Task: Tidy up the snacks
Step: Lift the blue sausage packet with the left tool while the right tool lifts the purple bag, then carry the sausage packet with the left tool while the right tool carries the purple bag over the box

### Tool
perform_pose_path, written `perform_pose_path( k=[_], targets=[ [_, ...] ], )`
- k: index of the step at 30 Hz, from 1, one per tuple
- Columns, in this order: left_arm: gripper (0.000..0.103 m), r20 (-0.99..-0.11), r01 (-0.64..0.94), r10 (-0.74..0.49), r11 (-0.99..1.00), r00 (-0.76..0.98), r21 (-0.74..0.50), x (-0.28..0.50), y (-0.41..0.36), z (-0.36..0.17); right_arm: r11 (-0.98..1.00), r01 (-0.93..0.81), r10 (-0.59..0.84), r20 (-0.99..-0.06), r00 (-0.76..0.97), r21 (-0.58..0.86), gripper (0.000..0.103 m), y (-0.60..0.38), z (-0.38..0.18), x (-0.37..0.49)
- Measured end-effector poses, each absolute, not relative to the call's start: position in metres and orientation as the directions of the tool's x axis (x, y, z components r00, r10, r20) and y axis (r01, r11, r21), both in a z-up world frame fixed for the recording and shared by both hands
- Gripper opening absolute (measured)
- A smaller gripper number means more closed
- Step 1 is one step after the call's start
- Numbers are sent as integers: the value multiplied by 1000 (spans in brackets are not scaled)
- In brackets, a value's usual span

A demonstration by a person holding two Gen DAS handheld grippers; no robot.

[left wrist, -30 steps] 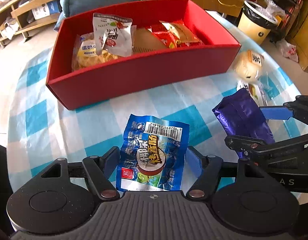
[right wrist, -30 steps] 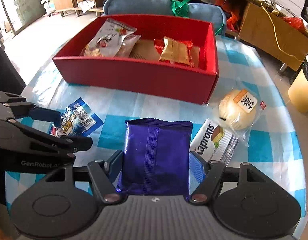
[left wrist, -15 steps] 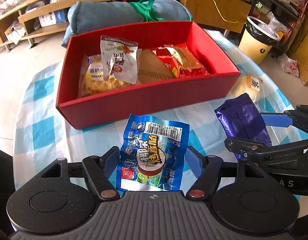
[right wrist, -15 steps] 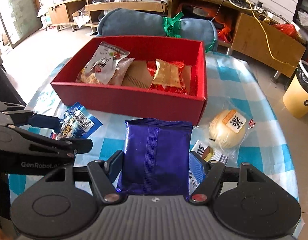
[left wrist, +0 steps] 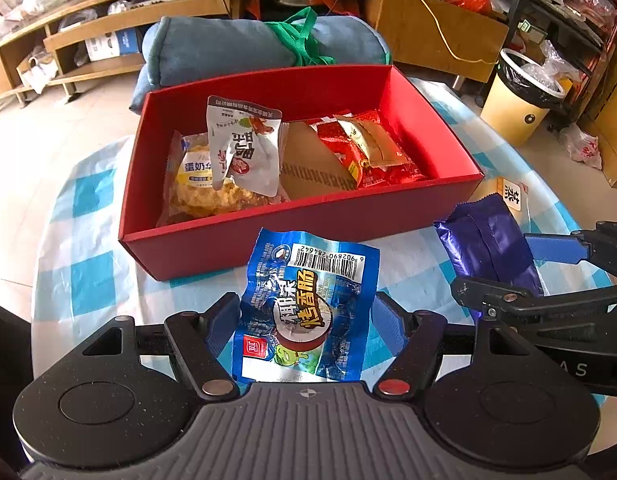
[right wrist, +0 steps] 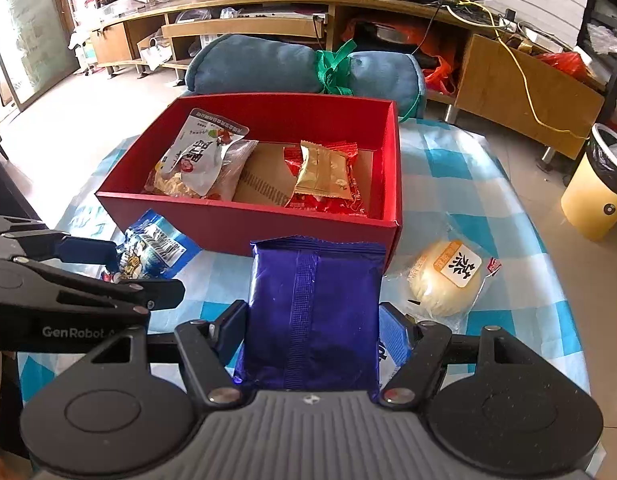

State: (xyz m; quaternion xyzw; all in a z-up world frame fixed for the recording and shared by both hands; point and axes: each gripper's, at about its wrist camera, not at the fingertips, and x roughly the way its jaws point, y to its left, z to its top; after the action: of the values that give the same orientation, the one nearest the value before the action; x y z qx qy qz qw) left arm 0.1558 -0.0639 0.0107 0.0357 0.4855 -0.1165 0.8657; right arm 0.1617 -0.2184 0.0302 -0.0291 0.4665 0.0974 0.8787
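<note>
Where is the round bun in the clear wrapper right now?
The round bun lies on the checked tablecloth in the right wrist view, right of the purple packet, near the red box corner.

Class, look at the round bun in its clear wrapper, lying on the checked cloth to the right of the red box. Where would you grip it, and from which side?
Take the bun across its domed middle, coming down from above, since it lies flat on the tablecloth with open cloth on its far side. The soft shape probably calls for a light squeeze. Gripping only the loose clear wrapper would likely let it swing.
</note>
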Motion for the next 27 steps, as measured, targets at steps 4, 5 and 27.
perform_pose_path(
  k=[4, 5, 27],
  targets=[
    [77, -849, 236, -166, 970, 502, -50, 156, -64, 11, 980, -195, 142, -824, 548, 39, 65, -219, 31, 161],
    [77, -848, 235, -166, 971, 503, -50, 156, -64, 11, 980, -194, 141, -823, 550, 39, 65, -219, 32, 162],
    [77, -807, 201, -147, 979, 573, -35, 183, -68, 37, 986, -159, 132, -782, 609, 43, 65, -224, 55, 193]
  ],
)
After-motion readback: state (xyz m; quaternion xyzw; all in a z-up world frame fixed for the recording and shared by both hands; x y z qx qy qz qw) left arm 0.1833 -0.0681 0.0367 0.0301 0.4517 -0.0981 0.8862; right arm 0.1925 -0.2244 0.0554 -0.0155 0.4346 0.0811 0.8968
